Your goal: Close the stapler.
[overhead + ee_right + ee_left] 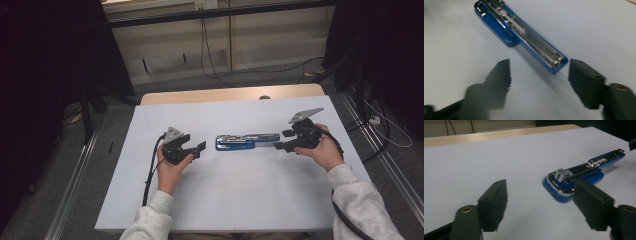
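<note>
Between both grippers' wide fingers, a blue stapler [247, 141] lies on the white table [225, 195].

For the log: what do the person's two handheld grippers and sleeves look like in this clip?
Both the left gripper and the right gripper are black, with two blocky black jaws, brass-coloured inserts near the jaw bases, and a grey three-cornered plate on top. A black cable trails from each. The sleeves are light grey.
</note>
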